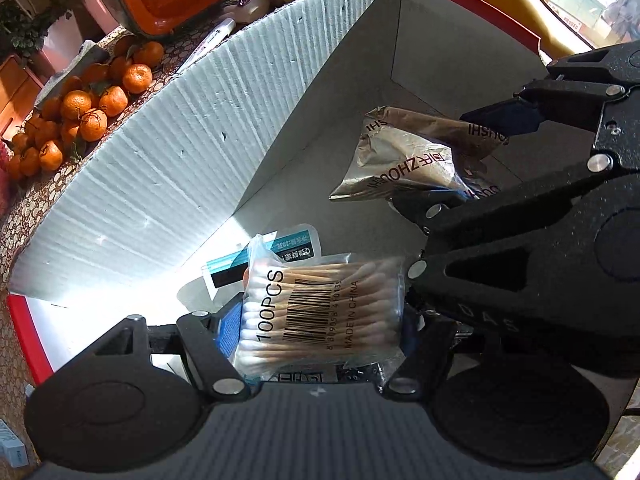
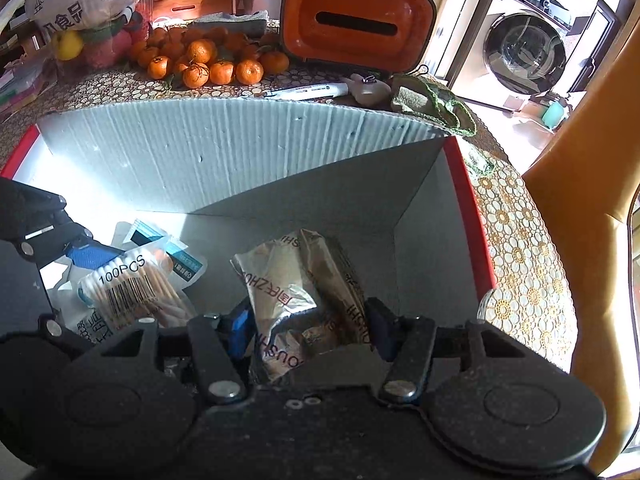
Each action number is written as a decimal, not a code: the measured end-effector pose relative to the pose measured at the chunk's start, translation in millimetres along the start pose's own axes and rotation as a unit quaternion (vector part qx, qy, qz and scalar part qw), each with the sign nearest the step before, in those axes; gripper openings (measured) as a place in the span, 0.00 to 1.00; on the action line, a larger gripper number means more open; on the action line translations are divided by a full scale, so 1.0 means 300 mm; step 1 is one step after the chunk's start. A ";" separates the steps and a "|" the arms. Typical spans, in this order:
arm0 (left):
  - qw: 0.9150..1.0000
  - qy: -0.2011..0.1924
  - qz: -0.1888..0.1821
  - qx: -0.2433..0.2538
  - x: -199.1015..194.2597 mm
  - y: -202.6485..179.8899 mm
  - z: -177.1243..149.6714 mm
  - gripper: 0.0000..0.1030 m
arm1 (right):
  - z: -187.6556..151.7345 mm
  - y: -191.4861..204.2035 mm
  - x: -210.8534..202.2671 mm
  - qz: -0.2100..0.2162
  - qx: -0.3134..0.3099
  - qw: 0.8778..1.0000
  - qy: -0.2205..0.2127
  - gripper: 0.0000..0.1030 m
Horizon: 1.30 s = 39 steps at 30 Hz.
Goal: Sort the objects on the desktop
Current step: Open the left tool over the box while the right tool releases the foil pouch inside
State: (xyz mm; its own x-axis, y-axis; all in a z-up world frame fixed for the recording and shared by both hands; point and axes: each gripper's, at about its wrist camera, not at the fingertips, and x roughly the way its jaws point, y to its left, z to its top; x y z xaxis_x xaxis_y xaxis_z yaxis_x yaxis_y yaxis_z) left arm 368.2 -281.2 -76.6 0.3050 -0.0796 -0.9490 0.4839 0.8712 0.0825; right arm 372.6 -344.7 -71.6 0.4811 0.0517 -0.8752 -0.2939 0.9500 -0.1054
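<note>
Sorting looks well underway: my left gripper (image 1: pixel 320 320) pinches the cotton swab pack (image 1: pixel 320 312) and my right gripper (image 2: pixel 310 324) pinches the foil packet (image 2: pixel 292 280), both inside the cardboard box (image 2: pixel 240 152). Beyond the box, a marker (image 2: pixel 308 90) waits.

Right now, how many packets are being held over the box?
2: the cotton swab pack in the left gripper, the foil packet in the right gripper. More lie underneath.

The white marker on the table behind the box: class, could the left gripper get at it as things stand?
Probably not yet. The left gripper is shut on the cotton swab pack inside the box, whose tall back wall stands between it and the marker.
</note>
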 end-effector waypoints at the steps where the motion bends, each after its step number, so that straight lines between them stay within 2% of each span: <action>1: 1.000 0.001 0.002 0.002 0.001 -0.004 -0.001 0.70 | 0.000 0.000 0.000 0.001 -0.001 1.000 0.001 0.57; 7: 1.000 0.001 0.002 0.004 0.000 -0.015 -0.006 0.80 | 0.001 0.001 -0.006 0.011 -0.002 1.000 -0.003 0.62; 10: 1.000 -0.002 0.006 0.006 -0.008 -0.022 -0.011 0.80 | 0.002 0.001 -0.009 0.012 -0.001 1.000 -0.006 0.63; 18: 1.000 -0.009 0.002 0.006 -0.051 -0.029 -0.037 0.80 | 0.011 0.008 -0.058 0.011 0.013 0.999 -0.028 0.81; 28: 0.999 -0.042 -0.010 -0.008 -0.163 -0.019 -0.065 0.80 | -0.004 -0.016 -0.173 0.004 0.040 0.998 -0.053 0.81; 39: 0.997 -0.075 -0.020 -0.022 -0.313 -0.008 -0.134 0.80 | -0.061 -0.014 -0.333 -0.006 0.041 0.996 -0.081 0.81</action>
State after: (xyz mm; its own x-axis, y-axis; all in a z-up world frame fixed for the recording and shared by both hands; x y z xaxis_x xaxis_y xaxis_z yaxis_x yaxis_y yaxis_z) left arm 305.5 -256.3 0.2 0.4070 -0.1825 -0.8950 0.4632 0.8858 0.0300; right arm 310.6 -359.3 7.7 0.6131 0.0832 -0.7856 -0.2222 0.9725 -0.0704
